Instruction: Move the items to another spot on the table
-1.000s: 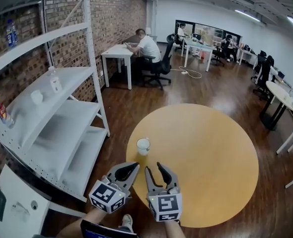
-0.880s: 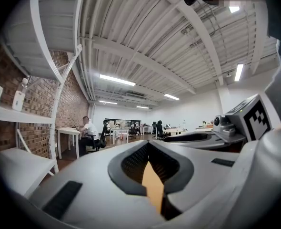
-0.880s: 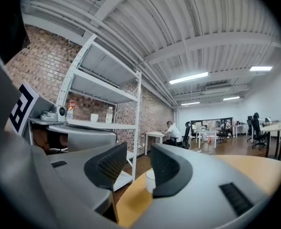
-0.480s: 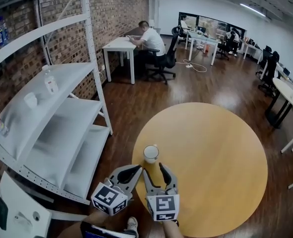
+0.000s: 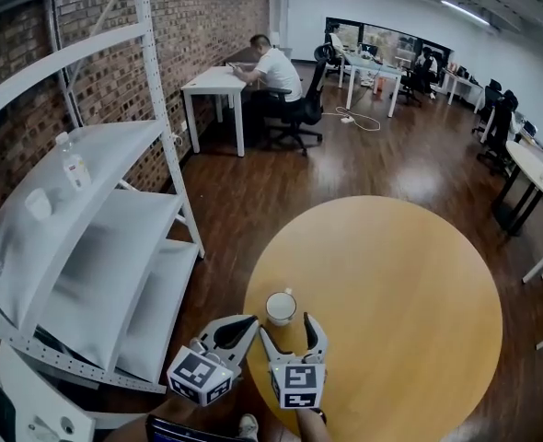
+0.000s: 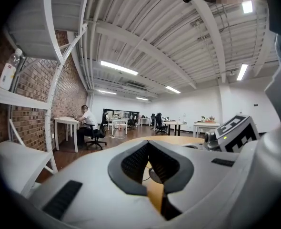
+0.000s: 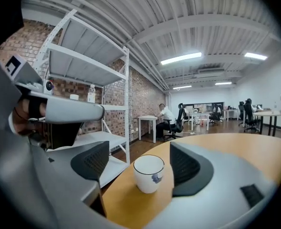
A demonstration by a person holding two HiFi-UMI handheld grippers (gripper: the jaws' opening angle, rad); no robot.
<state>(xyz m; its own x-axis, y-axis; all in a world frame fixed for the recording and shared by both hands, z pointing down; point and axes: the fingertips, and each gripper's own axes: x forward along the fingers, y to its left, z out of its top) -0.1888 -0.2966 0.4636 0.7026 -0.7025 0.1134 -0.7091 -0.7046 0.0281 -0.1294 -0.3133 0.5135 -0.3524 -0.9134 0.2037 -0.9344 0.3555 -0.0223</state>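
A white cup [image 5: 281, 308] with a small blue mark stands near the left edge of the round wooden table [image 5: 391, 293]. My right gripper [image 5: 288, 330] sits just short of it, jaws opening wide. In the right gripper view the cup [image 7: 148, 173] stands a little ahead, in line with the gap of the right gripper [image 7: 139, 160]; the pads [image 7: 90, 160] do not touch it. My left gripper [image 5: 244, 325] hangs beside the right one off the table's left rim, shut and empty. In its own view the left gripper [image 6: 147, 146] has its tips together.
A white metal shelving unit [image 5: 87, 247] stands close on the left against the brick wall, holding a bottle [image 5: 72, 166] and a small cup [image 5: 37, 203]. A person sits at a white desk [image 5: 212, 86] far behind. More desks and chairs fill the back of the room.
My right gripper's jaws have spread much wider. Both grippers have come closer to the cup, which now stands right in front of the right jaws.
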